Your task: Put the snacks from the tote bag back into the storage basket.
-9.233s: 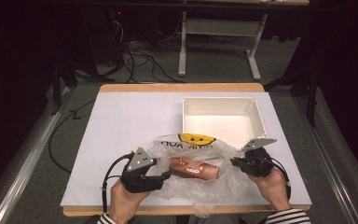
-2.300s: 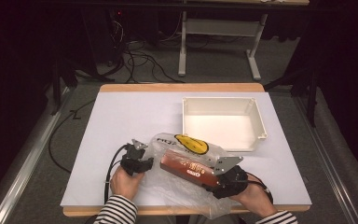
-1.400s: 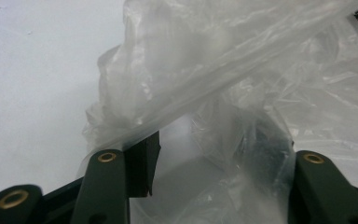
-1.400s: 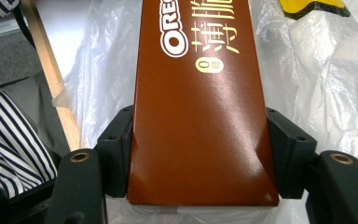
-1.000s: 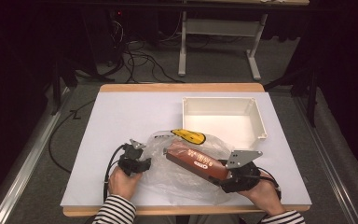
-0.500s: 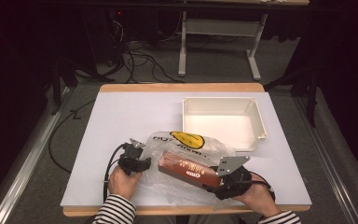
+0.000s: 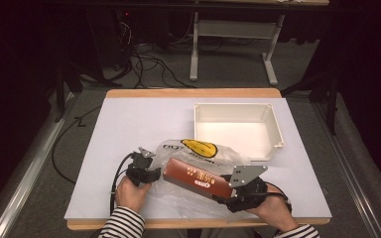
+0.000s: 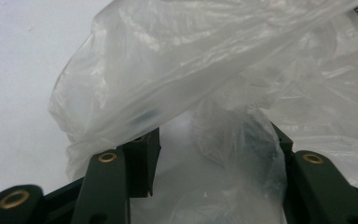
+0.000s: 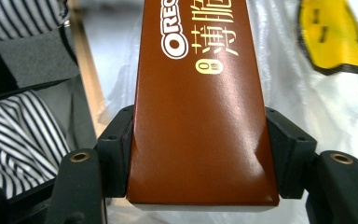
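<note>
A brown Oreo box (image 7: 196, 177) lies slanted over a clear plastic bag (image 7: 178, 204) with a yellow smiley print (image 7: 198, 147) near the table's front edge. My right gripper (image 7: 223, 191) is shut on the box's right end; in the right gripper view both pads clamp the sides of the box (image 9: 198, 93). My left gripper (image 7: 151, 173) sits at the bag's left edge, a short gap from the box's left end. In its own view the left gripper (image 8: 214, 144) stands open, with loose film of the bag (image 8: 205, 60) draped over and between the jaws.
A white rectangular bin (image 7: 238, 105) stands empty at the back right of the white table sheet (image 7: 139, 124). A striped sleeve (image 9: 18, 135) and the table's wooden front edge (image 7: 178, 225) lie close behind the hands.
My right gripper has carried the box a little to the left, towards the left gripper and the bag's edge. The left gripper has stayed put.
</note>
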